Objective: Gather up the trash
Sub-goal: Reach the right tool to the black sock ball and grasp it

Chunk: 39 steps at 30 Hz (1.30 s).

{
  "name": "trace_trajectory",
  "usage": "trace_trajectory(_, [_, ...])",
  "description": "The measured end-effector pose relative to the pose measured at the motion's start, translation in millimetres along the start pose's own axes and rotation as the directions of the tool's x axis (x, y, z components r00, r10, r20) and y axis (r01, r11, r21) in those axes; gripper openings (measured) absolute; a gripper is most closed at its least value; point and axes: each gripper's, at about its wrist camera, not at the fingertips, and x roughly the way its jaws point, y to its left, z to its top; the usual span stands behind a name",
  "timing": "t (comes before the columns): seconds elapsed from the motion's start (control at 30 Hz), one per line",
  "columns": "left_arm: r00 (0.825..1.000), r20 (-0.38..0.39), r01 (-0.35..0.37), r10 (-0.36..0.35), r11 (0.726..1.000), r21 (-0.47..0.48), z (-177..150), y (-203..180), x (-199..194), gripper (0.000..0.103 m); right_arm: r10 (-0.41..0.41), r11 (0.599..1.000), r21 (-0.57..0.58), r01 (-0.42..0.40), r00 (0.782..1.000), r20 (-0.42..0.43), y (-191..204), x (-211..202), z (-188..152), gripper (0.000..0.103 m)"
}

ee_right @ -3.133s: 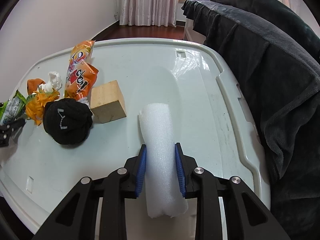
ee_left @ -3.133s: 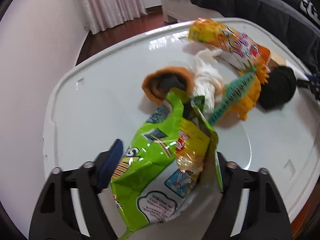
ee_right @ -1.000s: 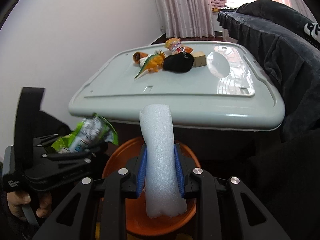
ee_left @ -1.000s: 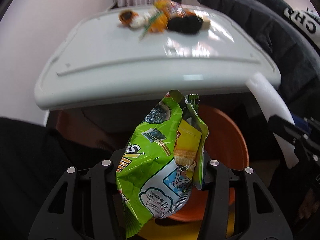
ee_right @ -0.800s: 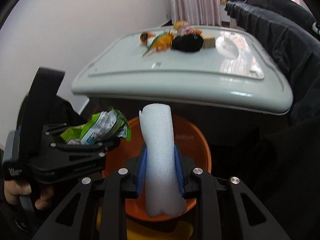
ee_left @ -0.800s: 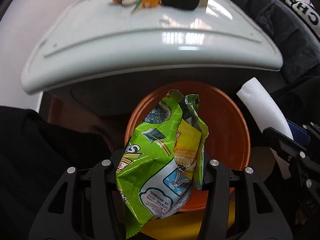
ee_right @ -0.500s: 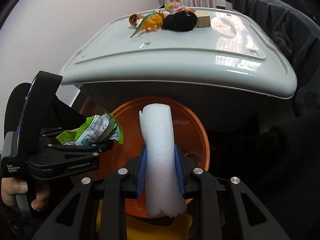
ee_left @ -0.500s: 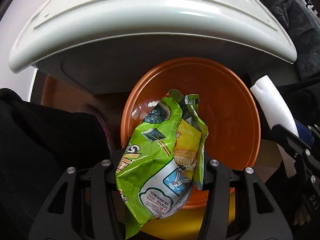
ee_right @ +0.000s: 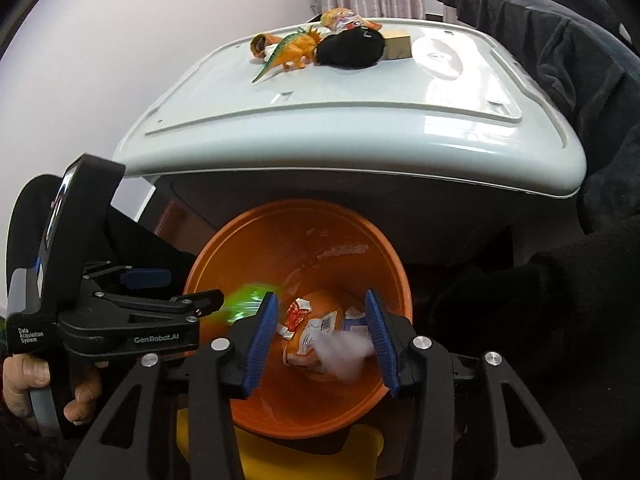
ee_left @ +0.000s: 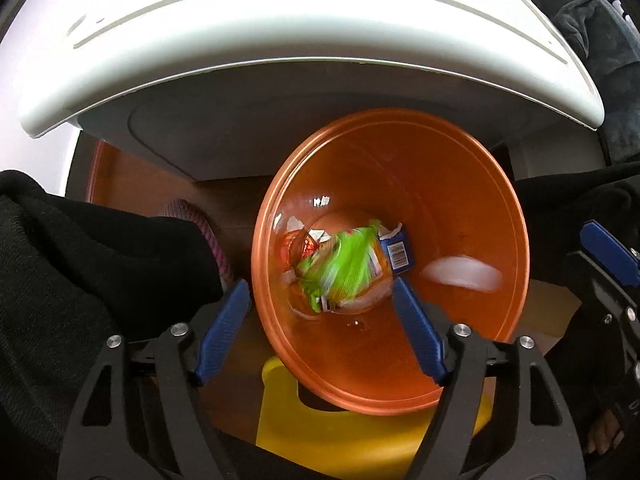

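White tabletop (ee_left: pixel 280 32) arcs over the left wrist view; below, the left gripper (ee_left: pixel 320 320) is spread wide, and the green snack bag (ee_left: pixel 344 268) blurs at 12 o'clock inside the orange bin (ee_left: pixel 472 184). Over to the right wrist view: right gripper (ee_right: pixel 320 336) parted too, white foam roll (ee_right: pixel 340 352) a blur in the bin. Drop step, I'd say; next, fetch the orange wrapper (ee_right: pixel 340 18) at 12 o'clock.

A glossy white plastic bench (ee_right: pixel 360 120) with rounded corners. Clustered at its far end lie an orange toy dinosaur (ee_right: pixel 294 50), a black fabric bundle (ee_right: pixel 350 52), a tan wooden block (ee_right: pixel 398 46), an orange snack packet (ee_right: pixel 340 18) and an orange cup-shaped object (ee_right: pixel 260 44).
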Motion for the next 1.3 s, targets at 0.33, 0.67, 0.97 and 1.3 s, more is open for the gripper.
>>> trace_trajectory(0.33, [0.998, 0.062, -0.001, 0.002, 1.0, -0.015, 5, 10, -19, 0.073, 0.032, 0.998, 0.058, -0.034, 0.999, 0.023, -15, -4, 20, 0.049])
trace_trajectory(0.67, [0.967, 0.254, 0.04, -0.028, 0.998, -0.041, 64, 19, -63, 0.073, 0.007, 1.0, 0.015, -0.009, 0.99, 0.14, -26, 11, 124, 0.055])
trace_trajectory(0.97, [0.927, 0.364, -0.058, 0.087, 0.994, -0.09, 90, 26, -60, 0.073, -0.006, 1.0, 0.02, 0.002, 0.981, 0.193, -32, 59, 212, 0.068])
trace_trajectory(1.3, [0.926, 0.374, -0.045, 0.059, 0.998, -0.045, 81, 22, -57, 0.073, 0.028, 0.978, 0.201, -0.062, 0.985, 0.168, -35, 107, 243, 0.069])
